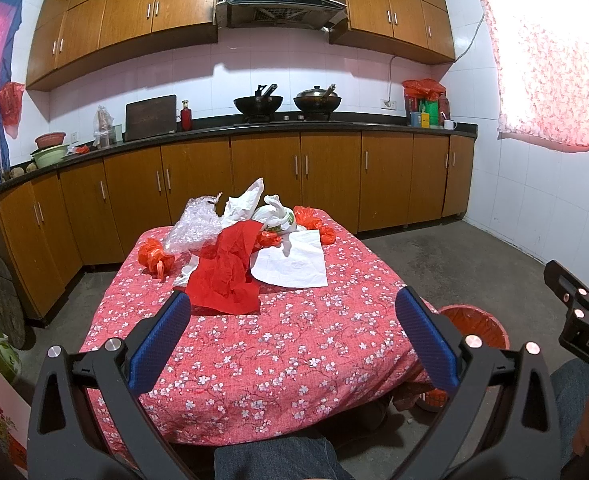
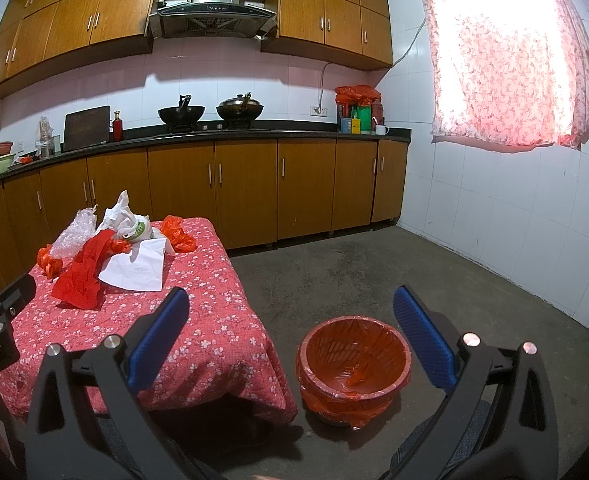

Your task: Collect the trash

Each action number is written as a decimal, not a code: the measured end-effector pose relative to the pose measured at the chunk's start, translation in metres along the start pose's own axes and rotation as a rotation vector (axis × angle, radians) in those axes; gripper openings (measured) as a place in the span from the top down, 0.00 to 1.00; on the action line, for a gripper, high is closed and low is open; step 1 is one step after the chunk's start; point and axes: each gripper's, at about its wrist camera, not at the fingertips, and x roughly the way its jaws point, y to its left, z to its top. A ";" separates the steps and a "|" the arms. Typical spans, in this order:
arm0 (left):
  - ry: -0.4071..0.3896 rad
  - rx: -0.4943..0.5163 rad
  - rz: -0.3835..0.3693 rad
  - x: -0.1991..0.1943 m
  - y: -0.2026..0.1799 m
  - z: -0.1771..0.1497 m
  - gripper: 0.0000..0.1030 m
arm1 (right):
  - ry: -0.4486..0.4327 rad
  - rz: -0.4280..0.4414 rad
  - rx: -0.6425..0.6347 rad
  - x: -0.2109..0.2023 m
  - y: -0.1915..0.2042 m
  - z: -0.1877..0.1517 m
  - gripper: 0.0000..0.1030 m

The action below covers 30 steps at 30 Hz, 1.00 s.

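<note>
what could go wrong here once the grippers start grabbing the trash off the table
1. The trash is heaped: the red paper lies over the bubble wrap and against the white sheet, so a pinch may drag neighbours off the table.
2. The bin sits on the floor beside the table's right side, low down; light bags could drift and miss it.
3. Both the left gripper and right gripper are open and empty; flat paper may slip.

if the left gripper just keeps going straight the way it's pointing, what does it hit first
Probably the red crumpled paper at the near edge of the trash pile on the table. The left gripper has open, empty jaws; depth is hard to judge.
</note>
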 end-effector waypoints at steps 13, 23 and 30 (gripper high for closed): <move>0.001 0.001 0.000 0.000 -0.002 0.000 0.02 | 0.001 0.000 0.001 0.000 0.000 -0.001 0.04; 0.003 -0.002 0.003 0.001 -0.003 0.001 0.02 | 0.003 0.002 0.001 0.001 0.003 -0.005 0.04; 0.005 0.000 0.007 0.000 -0.003 0.001 0.02 | 0.013 0.009 0.005 0.007 0.005 -0.008 0.04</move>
